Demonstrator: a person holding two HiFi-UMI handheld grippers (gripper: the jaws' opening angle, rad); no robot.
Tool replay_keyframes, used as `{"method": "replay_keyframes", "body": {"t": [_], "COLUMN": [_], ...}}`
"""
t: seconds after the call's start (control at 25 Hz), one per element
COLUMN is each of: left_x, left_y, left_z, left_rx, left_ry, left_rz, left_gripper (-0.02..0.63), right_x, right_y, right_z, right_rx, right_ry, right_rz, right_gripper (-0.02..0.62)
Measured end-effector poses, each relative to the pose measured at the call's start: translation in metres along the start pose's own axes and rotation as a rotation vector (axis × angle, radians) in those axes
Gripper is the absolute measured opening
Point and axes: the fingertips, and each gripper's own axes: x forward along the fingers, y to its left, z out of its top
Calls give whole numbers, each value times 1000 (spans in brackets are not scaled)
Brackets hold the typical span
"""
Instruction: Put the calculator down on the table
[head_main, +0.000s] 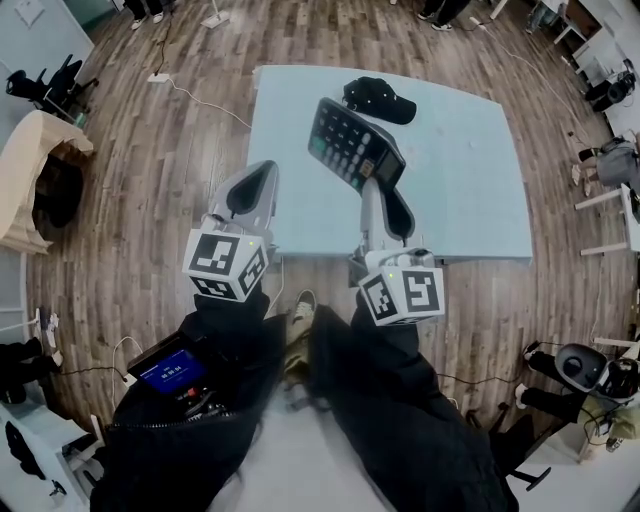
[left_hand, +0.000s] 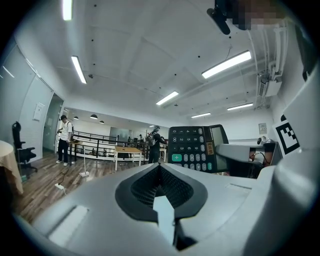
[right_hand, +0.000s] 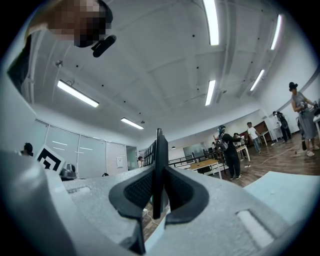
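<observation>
Black calculator (head_main: 352, 143) sits edge-on, clamped in the right claw (head_main: 384, 193) above the worktop (head_main: 470, 190); left claw (head_main: 250, 192) closed, empty.

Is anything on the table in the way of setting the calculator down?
Only a black cap, lying near the far edge of the table, just beyond the calculator held in the right gripper. Nothing else visible blocks the way down.

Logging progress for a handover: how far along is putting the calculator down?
Done: the calculator is picked up, clamped in the right gripper. In hand: it is held tilted over the blue table, near the black cap. Still to do: lower it onto bare table and open the gripper.
</observation>
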Motion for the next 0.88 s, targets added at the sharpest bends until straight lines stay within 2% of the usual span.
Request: {"method": "replay_keyframes", "body": {"t": [0.4,0.68,0.88], "left_x": [18,33,36], "left_y": [18,30,48], "left_z": [-14,-9,-26], "left_rx": [-12,-23,-36], "left_ry": [43,47,90], "left_rz": [-1,-22,0], "left_gripper": [-3,-3,-3], "right_x": [22,42,54], "right_y": [-5,-5,-3], "right_z": [-23,-19,-42], "right_rx": [31,7,32], "right_ry": [45,61,109], "right_rz": [-4,-15,-9], "right_gripper": [49,48,48]}}
